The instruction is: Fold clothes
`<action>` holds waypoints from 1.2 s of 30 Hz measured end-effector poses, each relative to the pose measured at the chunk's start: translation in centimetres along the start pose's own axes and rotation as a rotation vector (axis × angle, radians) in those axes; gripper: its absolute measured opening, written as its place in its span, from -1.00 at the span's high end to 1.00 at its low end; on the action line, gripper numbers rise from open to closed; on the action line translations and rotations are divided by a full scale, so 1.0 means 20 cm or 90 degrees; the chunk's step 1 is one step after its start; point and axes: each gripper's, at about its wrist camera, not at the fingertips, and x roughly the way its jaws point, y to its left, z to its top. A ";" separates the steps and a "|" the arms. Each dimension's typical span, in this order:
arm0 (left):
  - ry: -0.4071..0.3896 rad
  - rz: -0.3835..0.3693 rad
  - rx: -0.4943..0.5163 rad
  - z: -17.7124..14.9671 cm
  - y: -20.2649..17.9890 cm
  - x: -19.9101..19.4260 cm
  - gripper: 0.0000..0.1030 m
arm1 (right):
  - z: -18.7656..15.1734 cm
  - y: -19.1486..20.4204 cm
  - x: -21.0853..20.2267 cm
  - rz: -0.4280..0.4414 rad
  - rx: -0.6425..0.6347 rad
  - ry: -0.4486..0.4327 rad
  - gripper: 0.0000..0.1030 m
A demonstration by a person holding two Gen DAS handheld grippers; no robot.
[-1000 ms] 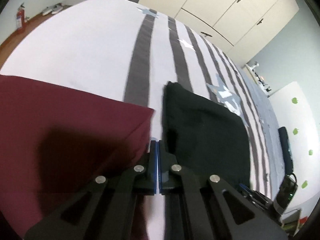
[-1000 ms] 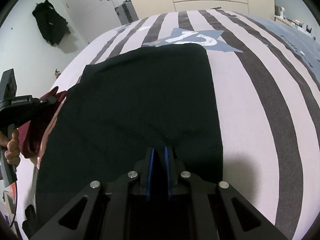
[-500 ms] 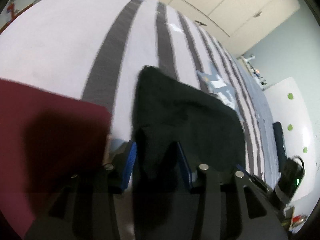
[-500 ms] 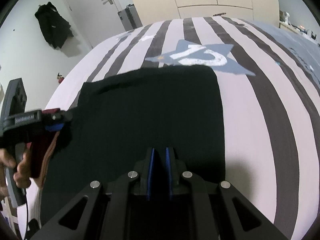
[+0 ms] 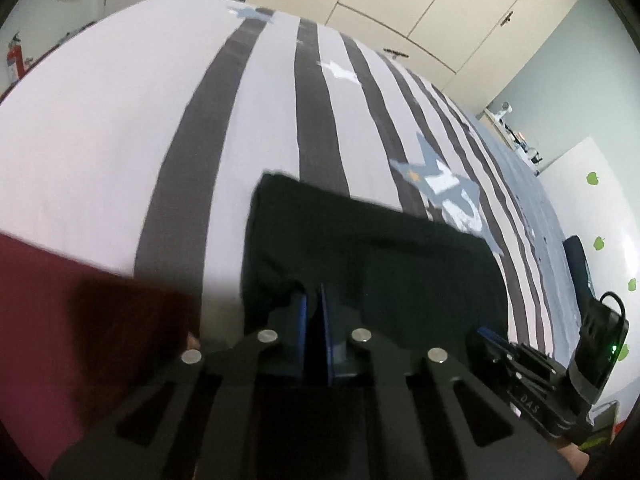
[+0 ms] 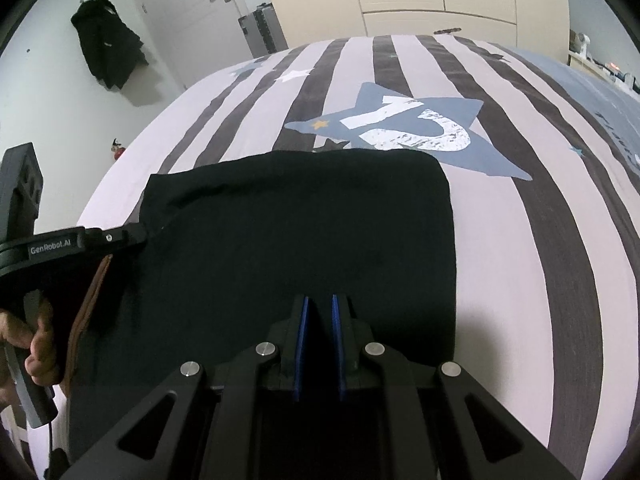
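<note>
A folded black garment (image 5: 380,248) (image 6: 300,216) lies flat on the striped bedspread (image 5: 120,120) (image 6: 520,240). My left gripper (image 5: 315,300) is shut on the garment's near edge close to its left corner; in the right wrist view the left gripper (image 6: 136,236) sits at that left edge. My right gripper (image 6: 320,304) is shut on the near edge further right, with black cloth between its blue pads (image 6: 306,336). It also shows at the lower right of the left wrist view as the right gripper (image 5: 492,336). A maroon garment (image 5: 80,340) lies to the left of the black one.
A person's hand (image 6: 36,344) holds the left gripper's handle. White wardrobe doors (image 5: 420,0) stand past the bed's far end. A black jacket (image 6: 108,52) hangs on the wall by a door, a grey suitcase (image 6: 264,28) beside it. A red fire extinguisher (image 5: 14,62) stands on the floor.
My left gripper moved right from the maroon garment's edge, opened over the black garment's near-left edge and closed on it. The right gripper kept its grip, and more of the star print shows beyond the garment.
</note>
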 end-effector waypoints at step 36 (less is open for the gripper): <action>-0.041 0.188 0.007 0.15 0.07 0.01 0.97 | 0.48 -0.09 0.29 -0.080 0.011 0.024 0.90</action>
